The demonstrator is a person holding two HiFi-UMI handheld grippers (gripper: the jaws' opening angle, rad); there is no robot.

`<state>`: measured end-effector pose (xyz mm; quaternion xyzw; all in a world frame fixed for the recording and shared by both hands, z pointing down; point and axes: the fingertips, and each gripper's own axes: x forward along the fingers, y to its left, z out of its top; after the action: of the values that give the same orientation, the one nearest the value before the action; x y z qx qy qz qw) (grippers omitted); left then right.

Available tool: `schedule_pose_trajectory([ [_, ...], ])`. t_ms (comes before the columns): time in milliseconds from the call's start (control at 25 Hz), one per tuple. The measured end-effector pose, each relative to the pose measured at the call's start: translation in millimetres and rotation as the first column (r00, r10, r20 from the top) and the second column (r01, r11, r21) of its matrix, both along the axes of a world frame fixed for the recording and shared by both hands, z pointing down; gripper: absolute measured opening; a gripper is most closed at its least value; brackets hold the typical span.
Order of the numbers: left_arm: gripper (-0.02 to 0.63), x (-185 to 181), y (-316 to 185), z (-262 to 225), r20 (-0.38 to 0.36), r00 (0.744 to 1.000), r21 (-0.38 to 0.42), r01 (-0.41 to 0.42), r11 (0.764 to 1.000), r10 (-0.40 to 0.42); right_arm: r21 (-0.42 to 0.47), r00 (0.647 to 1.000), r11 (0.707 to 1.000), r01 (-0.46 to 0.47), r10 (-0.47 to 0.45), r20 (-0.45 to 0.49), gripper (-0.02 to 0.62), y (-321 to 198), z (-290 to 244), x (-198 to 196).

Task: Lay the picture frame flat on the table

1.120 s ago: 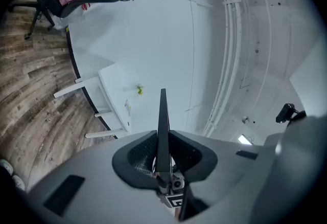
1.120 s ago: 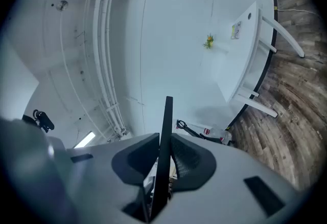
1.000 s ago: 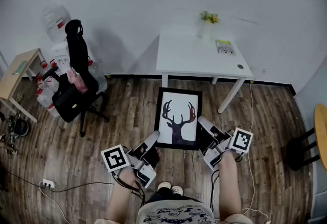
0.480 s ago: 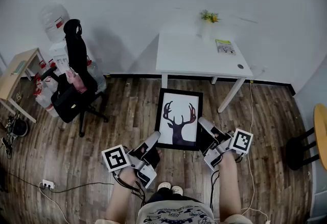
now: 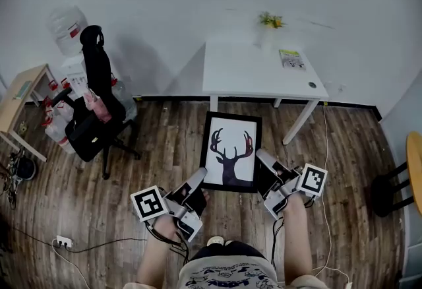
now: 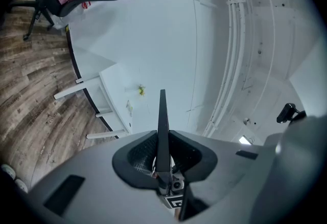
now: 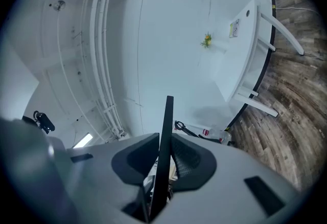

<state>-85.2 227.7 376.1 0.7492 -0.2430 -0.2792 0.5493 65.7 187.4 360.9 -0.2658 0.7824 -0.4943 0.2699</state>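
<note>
A black picture frame [image 5: 231, 152] with a deer silhouette on white hangs in the air in front of me, above the wooden floor, with its picture facing up towards me. My left gripper [image 5: 199, 178] is shut on its lower left edge, and my right gripper [image 5: 264, 160] is shut on its right edge. In the left gripper view the frame [image 6: 162, 126] shows edge-on as a thin black bar clamped in the left gripper [image 6: 162, 155]. The right gripper view shows the same bar [image 7: 165, 136] clamped in the right gripper [image 7: 161, 160]. The white table [image 5: 244, 73] stands beyond the frame.
On the table are a vase of yellow flowers [image 5: 268, 27], a booklet [image 5: 291, 60] and a small dark disc [image 5: 312, 85]. A black office chair [image 5: 99, 106] with bags, water jugs [image 5: 69, 27] and a wooden side table [image 5: 23, 91] stand at the left. A stool [image 5: 410, 179] is at the right.
</note>
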Motion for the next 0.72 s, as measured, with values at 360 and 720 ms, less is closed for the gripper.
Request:
schedule_pose_trajectory([
  [360,0.083,-1,-7,6,0.001,1.000,-0.004,-0.012,1.000,0.012,-0.010,1.000,1.000,-0.015,0.015,-0.004,0.083,-2,8,0],
  [720,0.083,8,-104,9,-0.005,1.000,-0.029,0.002,1.000,-0.002,-0.035,1.000,0.999,0.003,-0.003,-0.012,0.083,-103,12,7],
])
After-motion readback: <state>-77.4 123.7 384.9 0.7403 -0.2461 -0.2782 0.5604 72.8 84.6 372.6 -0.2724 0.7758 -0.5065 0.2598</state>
